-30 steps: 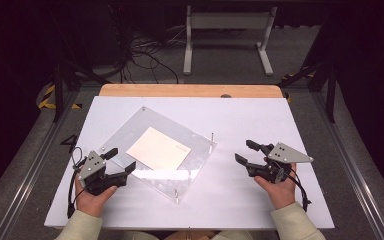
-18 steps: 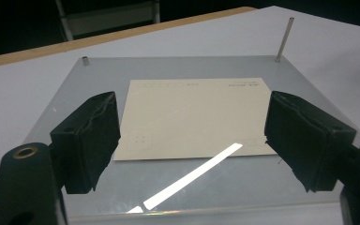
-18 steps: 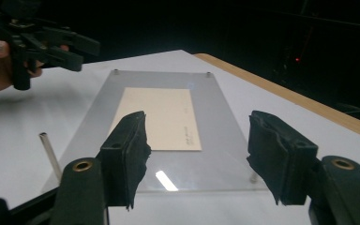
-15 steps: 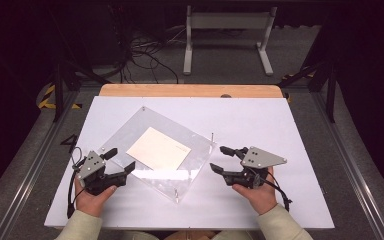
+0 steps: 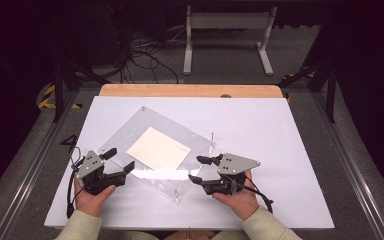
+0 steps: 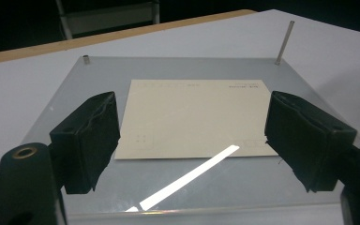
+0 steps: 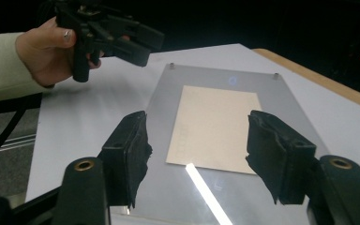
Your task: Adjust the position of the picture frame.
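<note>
One card (image 5: 158, 148), two spread grippers

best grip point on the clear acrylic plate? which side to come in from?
Probably the near corner edge of the clear acrylic plate, coming in low from the person's side. It lies flat, so only its thin rim offers a pinch. The right gripper is open and closest. Avoid the far right corner, where a tall pin stands. The cream card lies mid-plate.
</note>
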Demonstrator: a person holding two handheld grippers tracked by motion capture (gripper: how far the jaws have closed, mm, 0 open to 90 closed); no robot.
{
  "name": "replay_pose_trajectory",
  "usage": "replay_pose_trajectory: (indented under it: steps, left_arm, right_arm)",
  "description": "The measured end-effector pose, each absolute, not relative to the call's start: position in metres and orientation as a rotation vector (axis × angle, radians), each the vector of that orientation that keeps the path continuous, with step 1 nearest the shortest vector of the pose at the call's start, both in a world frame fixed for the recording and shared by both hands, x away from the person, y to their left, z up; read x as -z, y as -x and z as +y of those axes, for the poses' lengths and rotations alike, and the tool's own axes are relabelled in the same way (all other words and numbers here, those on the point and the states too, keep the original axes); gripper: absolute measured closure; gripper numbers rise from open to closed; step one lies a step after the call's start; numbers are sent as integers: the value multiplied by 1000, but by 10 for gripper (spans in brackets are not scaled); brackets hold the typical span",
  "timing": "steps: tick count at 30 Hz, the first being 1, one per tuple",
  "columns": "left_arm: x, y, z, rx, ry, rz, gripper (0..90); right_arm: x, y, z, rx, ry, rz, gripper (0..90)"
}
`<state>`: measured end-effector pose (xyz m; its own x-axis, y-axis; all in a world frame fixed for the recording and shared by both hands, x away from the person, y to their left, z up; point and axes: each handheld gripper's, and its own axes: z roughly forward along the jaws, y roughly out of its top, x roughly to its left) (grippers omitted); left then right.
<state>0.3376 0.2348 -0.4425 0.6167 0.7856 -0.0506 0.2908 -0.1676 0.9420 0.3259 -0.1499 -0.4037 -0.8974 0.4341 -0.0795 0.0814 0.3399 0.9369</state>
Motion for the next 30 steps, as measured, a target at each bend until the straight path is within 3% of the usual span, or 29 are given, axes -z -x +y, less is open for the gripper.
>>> replay_pose_trajectory:
  steps: [19, 30]
  left_arm:
    - [444, -339, 235, -553, -1751, 901, 191]
    - [445, -339, 236, -548, -1756, 915, 193]
  right_arm:
    - [432, -317, -113, -1534, -365, 2503, 487]
    - [450, -319, -93, -1432, -335, 2624, 641]
